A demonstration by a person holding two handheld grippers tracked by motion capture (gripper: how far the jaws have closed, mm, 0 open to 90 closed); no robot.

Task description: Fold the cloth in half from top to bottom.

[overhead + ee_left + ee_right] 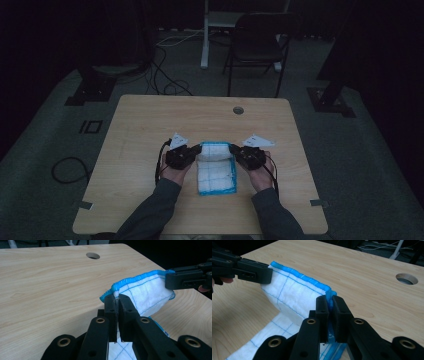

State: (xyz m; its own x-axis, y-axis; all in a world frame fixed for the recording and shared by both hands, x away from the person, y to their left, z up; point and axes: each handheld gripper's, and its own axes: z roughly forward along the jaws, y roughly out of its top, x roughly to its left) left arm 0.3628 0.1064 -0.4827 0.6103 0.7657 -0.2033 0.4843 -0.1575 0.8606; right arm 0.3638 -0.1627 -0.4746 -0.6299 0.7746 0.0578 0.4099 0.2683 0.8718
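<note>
Holding one far corner of the cloth in each gripper, I judge myself partway through a fold. Nearest me, the lower half of the white cloth with its blue grid lines and blue hem lies flat on the wooden table, between my two forearms. That part has not been disturbed and looks squared to the table edge.

A little farther out, my left gripper has its jaws pressed together on the cloth's left corner, with only the fabric's thickness between the pads. My right gripper is clamped the same way on the right corner, the blue hem bunched up between its pads. Between the two, the hemmed edge is lifted clear of the table and stretched fairly taut, so the far half of the cloth arches up and curls back over the flat half.

So the grasp and the lift look done. What I take to be left: carrying this raised edge toward me over the flat part, laying it down so hem meets hem, then letting go. The edge sags slightly in the middle, so I would keep tension even on both sides.

Beyond the cloth the tabletop is bare up to the round cable hole, and past the table stands a dark chair.
</note>
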